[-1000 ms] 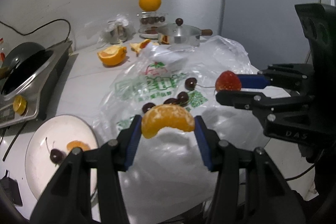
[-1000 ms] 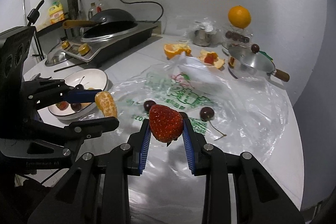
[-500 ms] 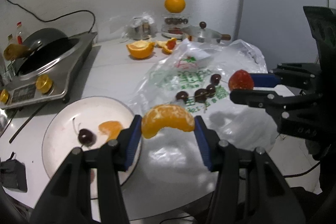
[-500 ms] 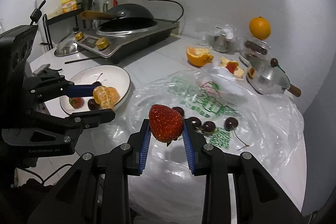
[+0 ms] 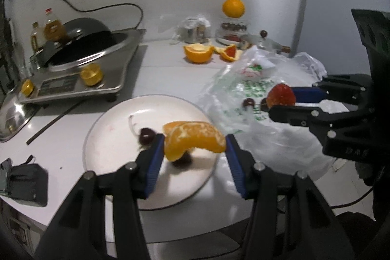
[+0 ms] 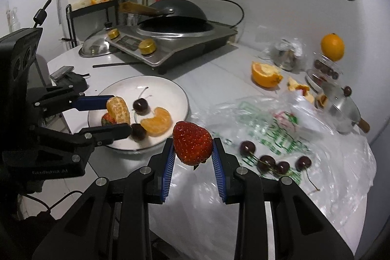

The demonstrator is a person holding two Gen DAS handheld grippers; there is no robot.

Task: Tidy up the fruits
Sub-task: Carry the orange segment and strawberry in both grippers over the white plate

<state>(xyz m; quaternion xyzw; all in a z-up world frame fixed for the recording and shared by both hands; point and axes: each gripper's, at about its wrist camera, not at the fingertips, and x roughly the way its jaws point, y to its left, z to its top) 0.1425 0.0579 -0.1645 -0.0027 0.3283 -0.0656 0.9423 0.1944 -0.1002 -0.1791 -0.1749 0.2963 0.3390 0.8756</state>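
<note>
- Carrying two fruits at once: left gripper [image 5: 193, 154] is clamping a mandarin segment [image 5: 193, 141] by its ends, hanging over the near half of the white plate [image 6: 156, 87]; right gripper [image 6: 193, 155] is pinching a strawberry [image 6: 192, 143] narrowly between its blue pads, hanging just off the plate's rim, toward the plastic bag [image 6: 316, 162].
- Risking a squashed segment: it is soft and held only at the tips, so it may be slipping or tearing on release.
- Risking a knock: the plate is filling up, so a low drop could be rolling a cherry off the rim.
- Risking a gripper clash: both are crowding the same plate.
- Counting on the plate: two cherries, one loose mandarin segment, one strawberry partly hidden behind the left fingers.
- Counting on the bag: four cherries [image 6: 247, 148] waiting, beyond the plate.
</note>
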